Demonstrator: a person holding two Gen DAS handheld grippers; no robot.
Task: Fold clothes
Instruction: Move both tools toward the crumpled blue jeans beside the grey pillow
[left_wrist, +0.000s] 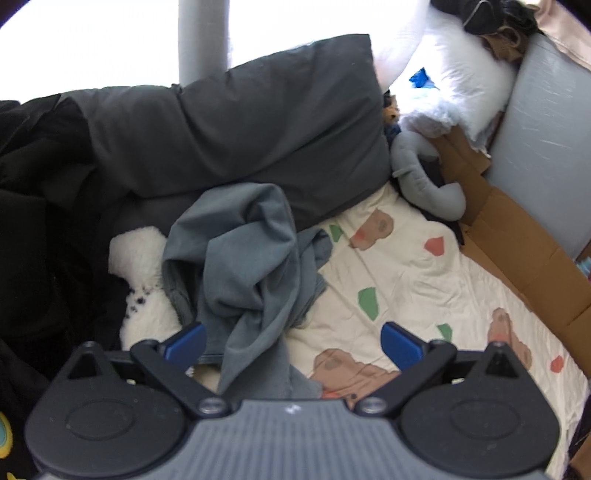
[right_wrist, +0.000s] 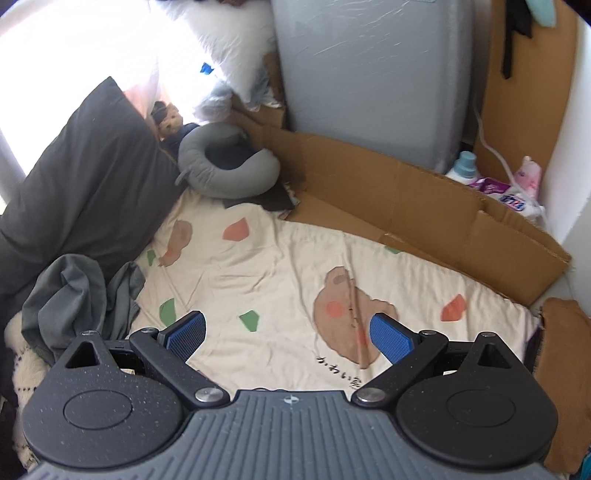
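A crumpled grey-blue garment (left_wrist: 251, 254) lies in a heap on the cream patterned bedsheet (left_wrist: 413, 280), against a dark grey pillow (left_wrist: 236, 125). My left gripper (left_wrist: 293, 343) is open just above the garment's near end, and a fold of cloth runs down between the spread blue pads without being clamped. In the right wrist view the same garment (right_wrist: 77, 299) sits at the far left. My right gripper (right_wrist: 286, 338) is open and empty above the bare sheet (right_wrist: 280, 258), to the right of the garment.
A white fluffy item (left_wrist: 142, 280) lies left of the garment, with dark clothing (left_wrist: 33, 221) beyond it. A grey neck pillow (right_wrist: 225, 166), brown cardboard (right_wrist: 424, 206) and a grey panel (right_wrist: 369, 74) border the sheet. Bottles (right_wrist: 465, 168) stand at the right.
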